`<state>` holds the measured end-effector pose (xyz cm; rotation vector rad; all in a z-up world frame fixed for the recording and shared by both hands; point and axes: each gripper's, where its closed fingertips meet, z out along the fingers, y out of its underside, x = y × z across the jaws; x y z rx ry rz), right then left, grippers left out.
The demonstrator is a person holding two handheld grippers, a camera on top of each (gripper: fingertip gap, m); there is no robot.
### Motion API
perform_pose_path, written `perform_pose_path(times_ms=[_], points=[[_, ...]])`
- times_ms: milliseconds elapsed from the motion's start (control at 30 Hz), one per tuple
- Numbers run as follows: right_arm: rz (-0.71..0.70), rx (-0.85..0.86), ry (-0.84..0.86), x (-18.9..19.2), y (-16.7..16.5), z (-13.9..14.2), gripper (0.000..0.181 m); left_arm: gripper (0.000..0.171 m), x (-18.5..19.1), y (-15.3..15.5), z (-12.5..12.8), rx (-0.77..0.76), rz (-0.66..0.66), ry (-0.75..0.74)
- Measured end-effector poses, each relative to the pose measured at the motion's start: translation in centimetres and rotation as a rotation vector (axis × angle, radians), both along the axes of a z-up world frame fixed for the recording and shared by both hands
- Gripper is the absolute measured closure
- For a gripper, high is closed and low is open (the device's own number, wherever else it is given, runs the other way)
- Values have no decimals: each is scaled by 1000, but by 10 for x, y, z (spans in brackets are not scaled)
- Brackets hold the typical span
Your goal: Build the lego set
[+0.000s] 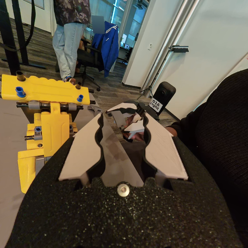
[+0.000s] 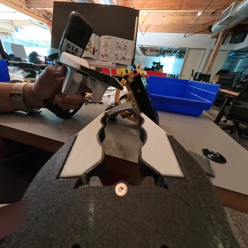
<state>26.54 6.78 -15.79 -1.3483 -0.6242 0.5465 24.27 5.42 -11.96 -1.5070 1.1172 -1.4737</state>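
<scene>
Plainly, several things are carrying writing: a white sticker is sitting on the black camera (image 1: 165, 94) mounted on the right gripper, a like sticker is showing on the camera (image 2: 76, 36) of the left gripper, and an open instruction booklet (image 2: 111, 49) with numbered step diagrams is leaning against a dark board (image 2: 94, 20) at the back of the grey table (image 2: 187, 134).

The left gripper (image 1: 122, 116) is standing open, its white fingers (image 1: 85, 140) spread with only the table edge and floor showing between them; it is holding nothing. Just beside its left finger, a yellow brick-built model (image 1: 45, 107) with blue and black pins is resting on the table, not touching the finger as far as can be told. In the right wrist view, a hand (image 2: 53, 87) wearing a mesh-band watch (image 2: 18, 96) is gripping that gripper's handle.

The right gripper (image 2: 122, 116) is likewise gaping wide and empty, hovering at the near table edge. Its tips are lying just in front of the model (image 2: 134, 94), which from here is showing a black panel tilted upright; whether the right fingertip is touching that panel cannot be told. A blue plastic bin (image 2: 181, 96) is sitting behind the model, to its right.

A person in light jeans (image 1: 65, 51) is standing on the carpet beyond, near a chair draped with a blue jacket (image 1: 108, 45).
</scene>
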Motion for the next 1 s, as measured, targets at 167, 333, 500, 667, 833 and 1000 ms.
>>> perform_pose_path(times_ms=[167,333,500,667,833,1000], points=[[-1,-7,-8,-1,1,-4,133,113,0,0,0,1,1,2],[-6,-11,-19,-1,3,-8,133,113,0,0,-1,-2,1,3],[-13,-5,-35,-2,4,-11,133,113,1,0,-1,1,1,7],[-18,-5,-48,-3,4,-14,133,113,1,0,-2,5,3,16],[-21,-5,-53,-3,5,-17,133,113,0,0,-2,6,5,16],[-25,5,-58,-3,5,-17,133,113,0,0,-2,8,3,18]])
